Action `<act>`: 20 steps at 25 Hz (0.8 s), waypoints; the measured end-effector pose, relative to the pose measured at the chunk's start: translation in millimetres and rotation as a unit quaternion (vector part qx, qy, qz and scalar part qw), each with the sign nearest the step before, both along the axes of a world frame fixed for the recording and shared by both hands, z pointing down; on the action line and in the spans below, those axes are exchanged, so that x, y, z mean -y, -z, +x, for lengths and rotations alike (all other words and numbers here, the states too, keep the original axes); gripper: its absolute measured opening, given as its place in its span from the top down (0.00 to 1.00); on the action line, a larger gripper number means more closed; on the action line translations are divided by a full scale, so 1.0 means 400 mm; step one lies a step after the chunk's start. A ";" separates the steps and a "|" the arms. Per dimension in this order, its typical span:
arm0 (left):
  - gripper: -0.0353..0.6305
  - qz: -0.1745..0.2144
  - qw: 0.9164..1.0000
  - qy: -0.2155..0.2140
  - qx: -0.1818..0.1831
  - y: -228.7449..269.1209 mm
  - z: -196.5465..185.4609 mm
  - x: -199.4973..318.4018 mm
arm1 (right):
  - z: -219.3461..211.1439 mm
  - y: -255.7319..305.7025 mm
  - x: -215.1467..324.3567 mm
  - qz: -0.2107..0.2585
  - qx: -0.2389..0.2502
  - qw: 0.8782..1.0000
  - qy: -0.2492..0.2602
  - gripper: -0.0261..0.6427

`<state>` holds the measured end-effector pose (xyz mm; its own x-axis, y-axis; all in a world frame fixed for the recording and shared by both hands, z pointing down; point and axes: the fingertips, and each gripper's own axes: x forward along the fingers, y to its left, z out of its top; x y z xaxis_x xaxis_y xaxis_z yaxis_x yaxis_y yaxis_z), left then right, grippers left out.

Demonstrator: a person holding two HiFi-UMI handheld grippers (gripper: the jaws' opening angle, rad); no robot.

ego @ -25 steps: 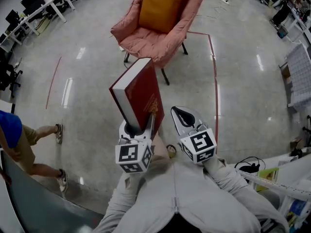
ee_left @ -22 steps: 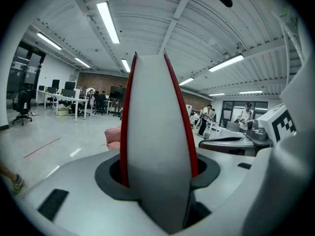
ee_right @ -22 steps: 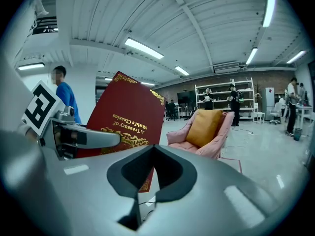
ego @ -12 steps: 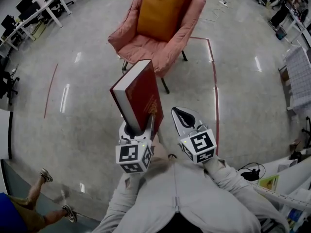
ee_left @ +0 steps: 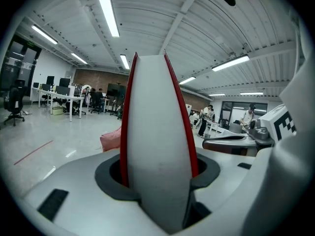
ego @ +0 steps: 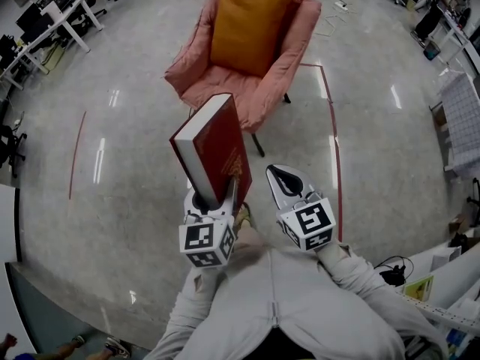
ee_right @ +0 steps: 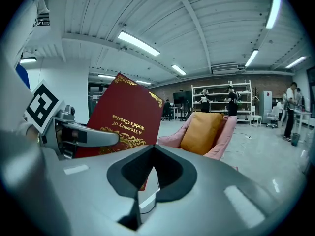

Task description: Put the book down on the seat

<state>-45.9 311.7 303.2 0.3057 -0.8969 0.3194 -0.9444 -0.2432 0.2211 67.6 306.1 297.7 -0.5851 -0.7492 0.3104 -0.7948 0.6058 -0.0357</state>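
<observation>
- The pink armchair (ego: 196,66) lies closer ahead of both claws than a second ago. My read: the approach is under way, and the seat (ego: 217,90) is not yet reached.
- The left gripper (ego: 214,199) is clamped on the lower end of the red book (ego: 212,147). The book stands upright above the jaws, well short of the seat.
- The right gripper (ego: 277,173) has its jaws together and empty, just right of the book.
- The left gripper view shows only the page edge (ee_left: 157,146) wedged between the jaws. The chair is a pink sliver beside it.
- The right gripper view alone shows the gold-lettered cover (ee_right: 123,117) to the claw's left, with the orange cushion (ee_right: 203,131) ahead.
</observation>
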 end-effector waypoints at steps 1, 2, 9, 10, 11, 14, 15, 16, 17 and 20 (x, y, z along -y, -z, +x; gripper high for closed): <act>0.58 -0.001 1.000 -0.002 0.000 0.001 -0.008 0.016 | -0.007 0.000 0.015 -0.001 -0.002 1.000 -0.001 0.96; 0.58 -0.002 1.000 -0.003 0.001 0.002 -0.016 0.033 | -0.013 0.000 0.031 -0.003 -0.004 1.000 -0.002 0.96; 0.58 -0.005 1.000 -0.010 -0.001 0.000 -0.069 0.157 | -0.061 -0.001 0.149 -0.005 -0.012 1.000 -0.008 0.96; 0.58 -0.005 1.000 -0.012 0.000 -0.003 -0.077 0.173 | -0.070 -0.002 0.166 -0.004 -0.013 1.000 -0.009 0.96; 0.58 -0.005 1.000 -0.014 0.001 -0.005 -0.085 0.190 | -0.080 -0.001 0.183 -0.003 -0.013 1.000 -0.010 0.96; 0.58 -0.005 1.000 -0.022 0.003 -0.009 -0.108 0.235 | -0.110 -0.002 0.231 0.000 -0.012 1.000 -0.012 0.96; 0.58 -0.006 1.000 -0.024 0.004 -0.010 -0.114 0.250 | -0.119 -0.002 0.247 0.001 -0.011 1.000 -0.012 0.96; 0.58 -0.006 1.000 -0.026 0.004 -0.011 -0.120 0.265 | -0.127 -0.002 0.262 0.001 -0.011 1.000 -0.012 0.96; 0.58 -0.007 1.000 -0.028 0.005 -0.011 -0.125 0.280 | -0.134 -0.002 0.277 0.001 -0.011 1.000 -0.013 0.96; 0.58 -0.005 0.999 -0.035 0.006 -0.010 -0.135 0.321 | -0.149 -0.003 0.318 0.001 -0.008 1.000 -0.017 0.96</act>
<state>-100.0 183.1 307.1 0.3633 -0.8701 0.3330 -0.9280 -0.3063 0.2120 8.0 178.7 299.0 -0.5541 -0.7693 0.3179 -0.8155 0.5783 -0.0220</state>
